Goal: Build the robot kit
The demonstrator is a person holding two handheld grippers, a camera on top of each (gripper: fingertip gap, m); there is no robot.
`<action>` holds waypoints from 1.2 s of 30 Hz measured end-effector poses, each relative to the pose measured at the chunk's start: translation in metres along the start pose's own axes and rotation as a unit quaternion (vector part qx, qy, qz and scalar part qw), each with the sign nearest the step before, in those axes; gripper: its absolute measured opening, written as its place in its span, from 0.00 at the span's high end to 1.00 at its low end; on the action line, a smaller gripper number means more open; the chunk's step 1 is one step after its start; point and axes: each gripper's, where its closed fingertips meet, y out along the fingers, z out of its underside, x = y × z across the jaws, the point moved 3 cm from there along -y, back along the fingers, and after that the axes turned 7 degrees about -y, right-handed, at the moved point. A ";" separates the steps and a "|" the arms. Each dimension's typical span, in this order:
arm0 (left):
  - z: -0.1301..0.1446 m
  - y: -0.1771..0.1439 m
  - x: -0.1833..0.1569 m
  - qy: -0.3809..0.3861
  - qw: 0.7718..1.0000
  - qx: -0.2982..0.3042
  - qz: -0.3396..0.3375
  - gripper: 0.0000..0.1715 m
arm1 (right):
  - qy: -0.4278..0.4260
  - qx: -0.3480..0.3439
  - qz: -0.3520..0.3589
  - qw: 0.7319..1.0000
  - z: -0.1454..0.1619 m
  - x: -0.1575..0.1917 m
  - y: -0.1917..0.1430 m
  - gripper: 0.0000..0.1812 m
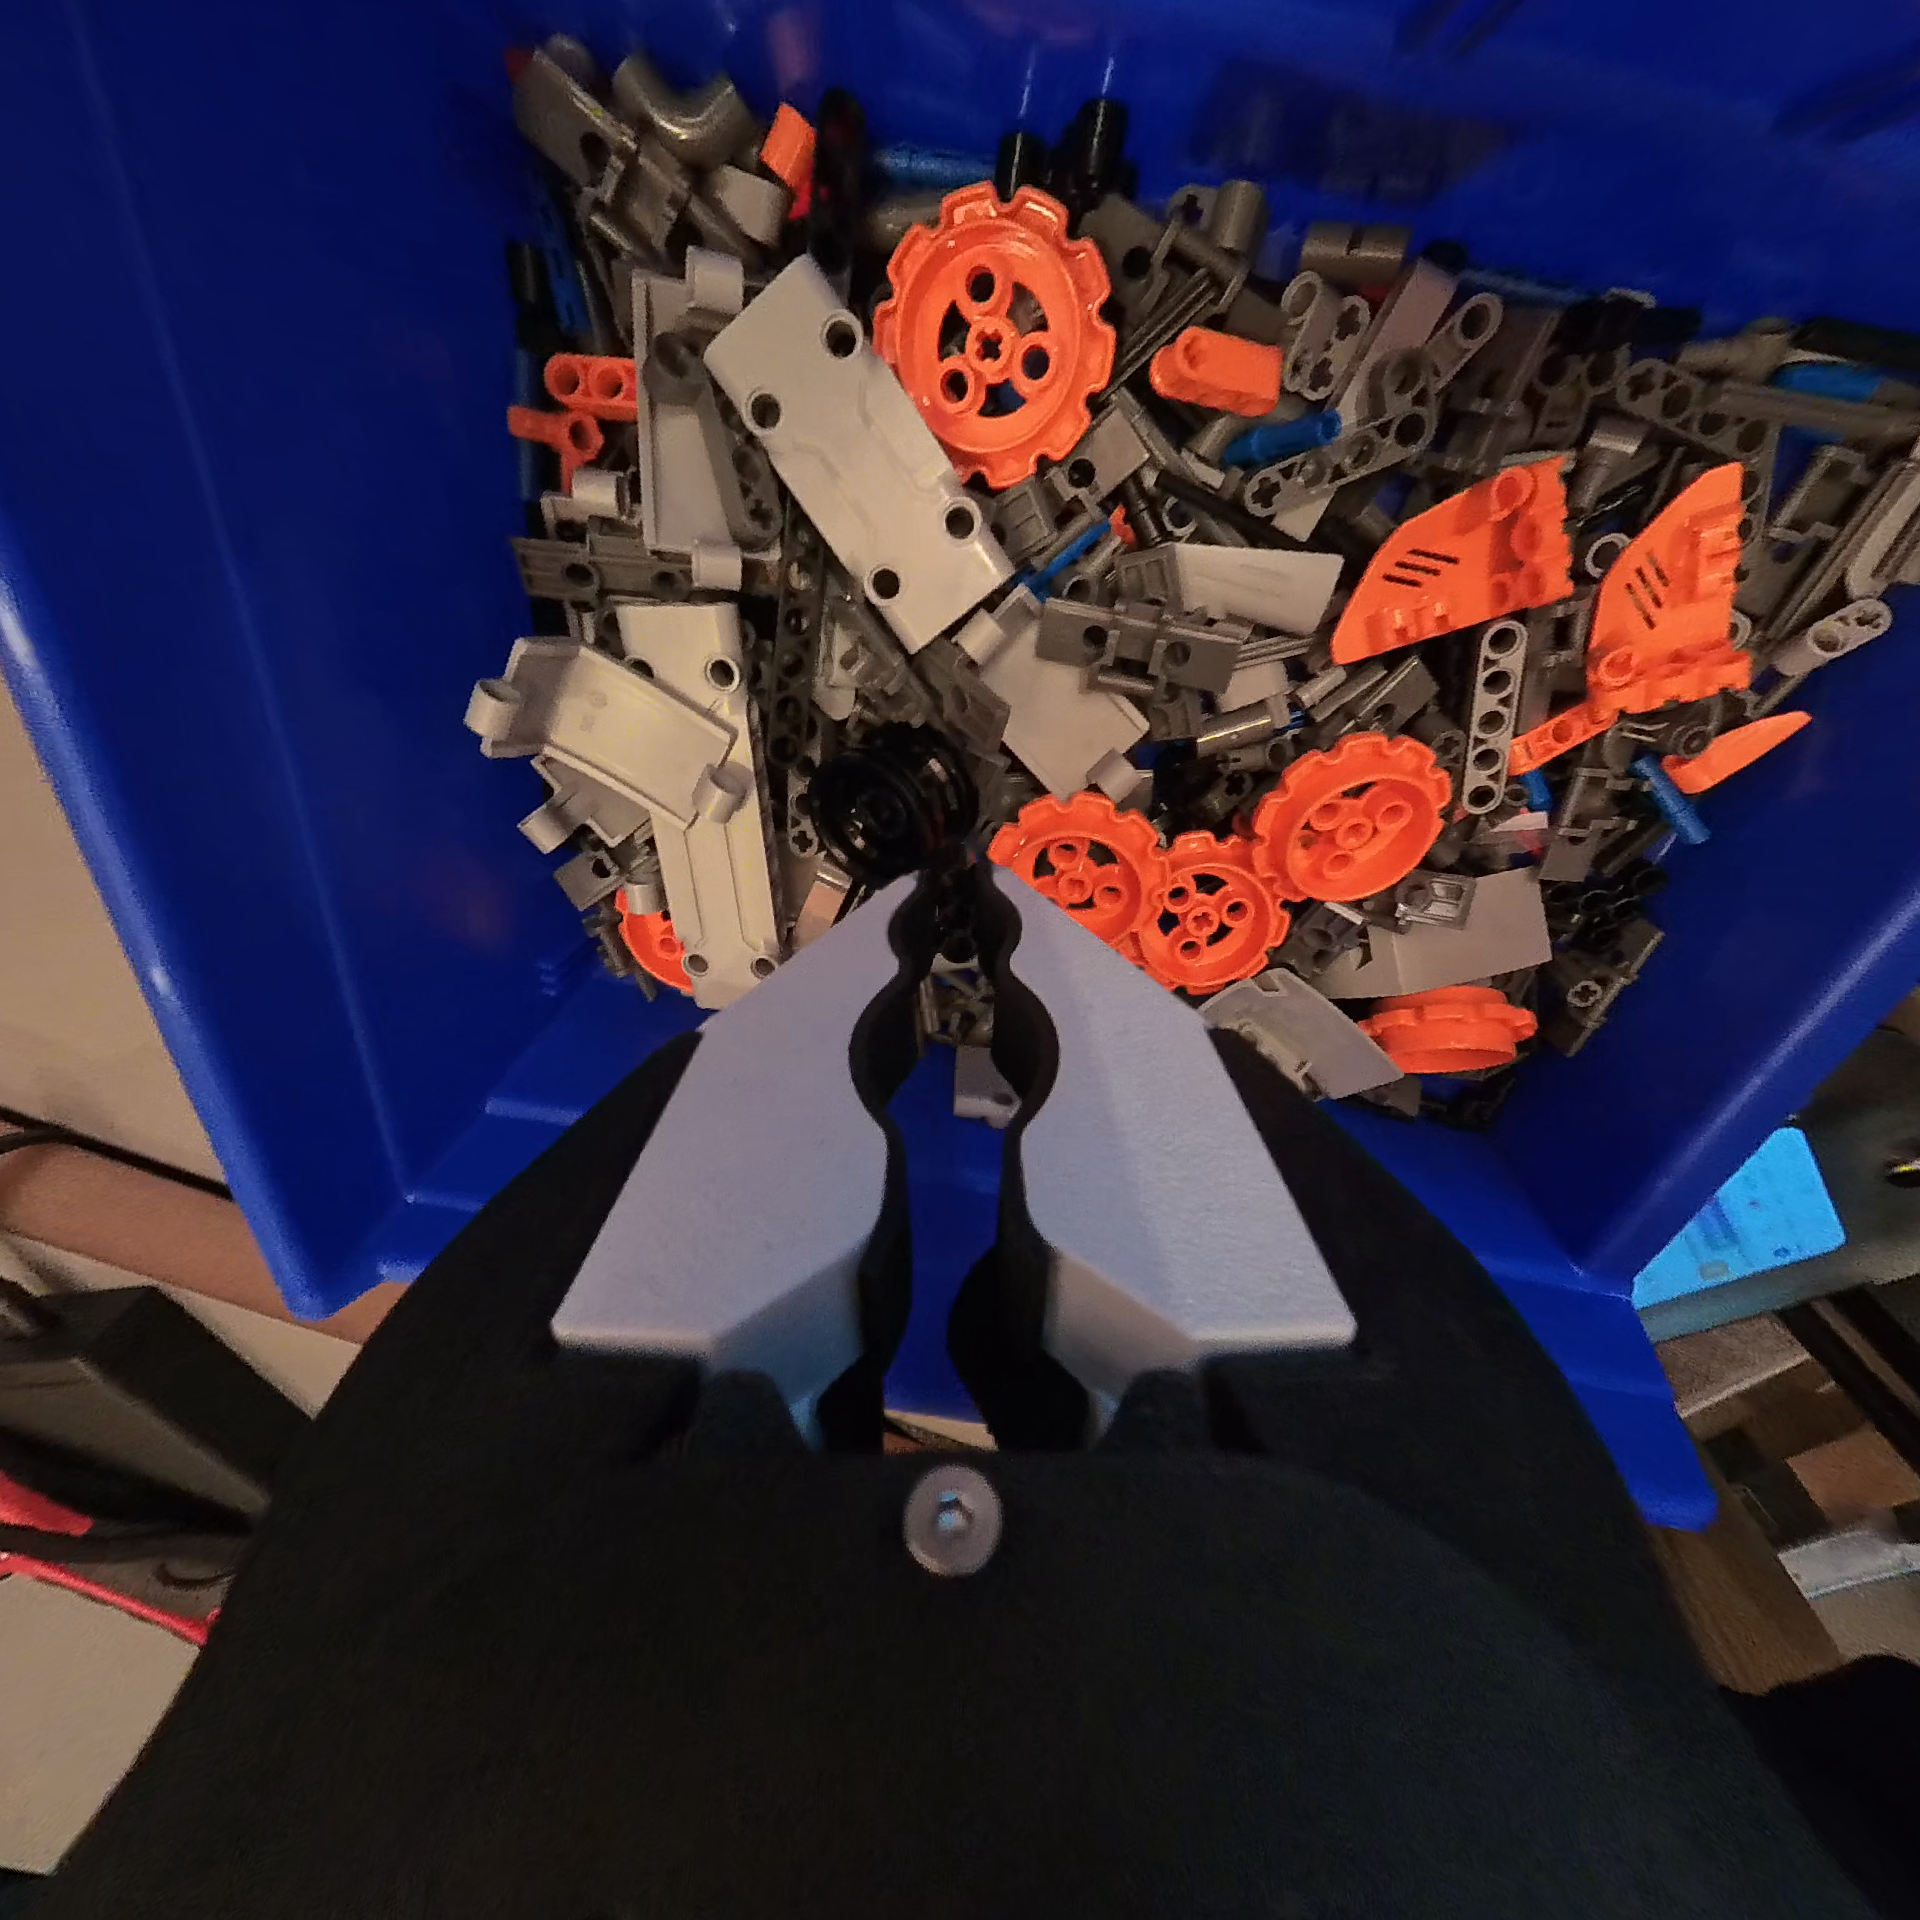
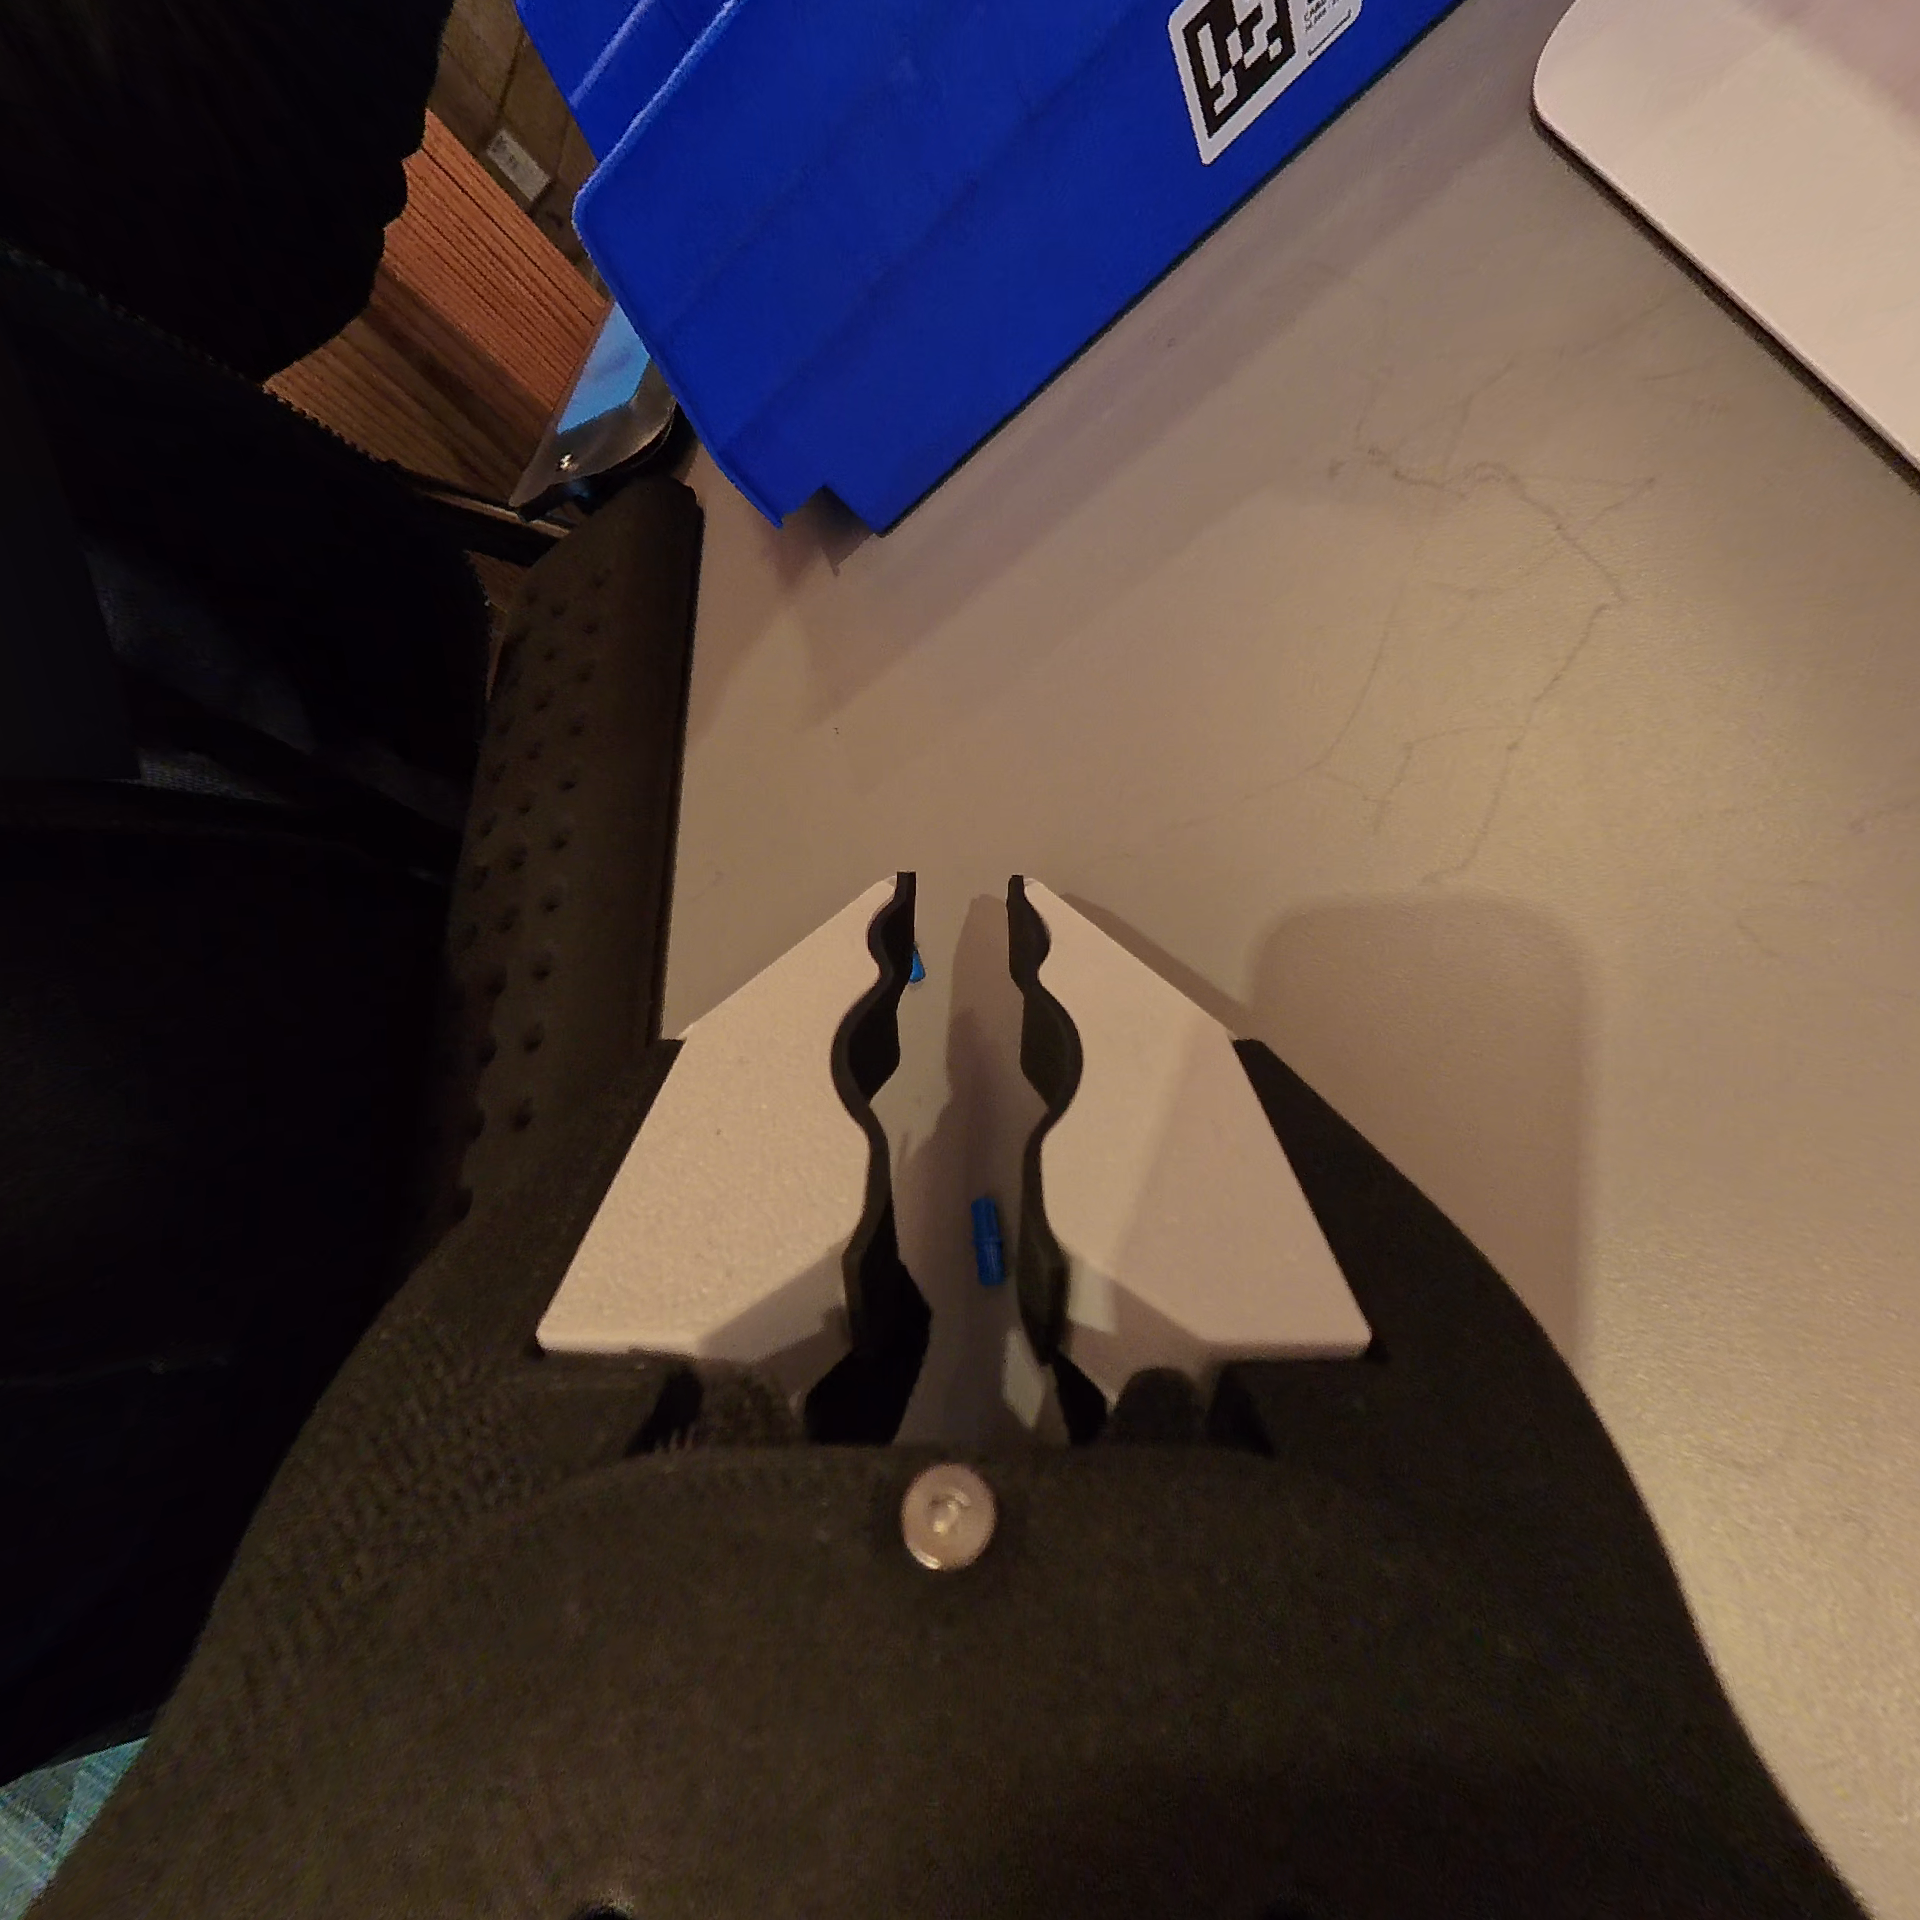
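Surface: a pale, faintly veined tabletop [image 2: 1351, 675]. A blue bin [image 2: 883, 260] stands on it, with a black-and-white coded sticker [image 2: 1247, 62] on its outer wall. To the right of the bin, well apart, lies the rounded corner of a white board [image 2: 1766, 208]. Left of the bin, past the tabletop edge, are stacked brown cardboard [image 2: 468, 312] and a dark perforated pad [image 2: 582, 779]. The room is dim and warm-lit.

Left tool [image 1: 948, 883]: it hovers inside the bin [image 1: 312, 727], above a heap of grey, orange, black and blue building parts. Its jaws are nearly together at the tips, and a thin black part [image 1: 948, 920] sits between them; whether it is clamped or merely lies behind them cannot be told. A black ribbed wheel [image 1: 894, 805] lies just beyond the tips, to their left. Three small orange gears [image 1: 1205, 914] lie just right of the tips, a large orange gear [image 1: 992, 332] farther off toward the bin's back wall, and a light grey panel [image 1: 852, 447] to that gear's left.

Right tool [image 2: 961, 883]: it is over bare tabletop, near the bin's front corner, with jaws parted and nothing between the tips. A small blue pin [image 2: 985, 1242] lies on the tabletop in the gap, back near the tool's base. A blue speck [image 2: 916, 961] shows against the left finger's inner pad.
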 end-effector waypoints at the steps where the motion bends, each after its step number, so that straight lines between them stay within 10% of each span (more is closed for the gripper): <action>1: -0.001 0.001 -0.001 0.002 1.000 -0.001 0.001 0.97 | 0.000 0.000 0.000 1.000 0.000 0.000 0.000 0.91; 19: 0.044 0.021 -0.013 -0.008 0.994 0.101 0.031 0.89 | 0.001 0.002 -0.002 1.000 0.001 0.000 0.001 0.91; 36: -0.007 0.026 -0.007 0.004 1.000 0.018 0.023 0.99 | 0.004 0.003 -0.001 1.000 0.002 -0.001 0.002 0.92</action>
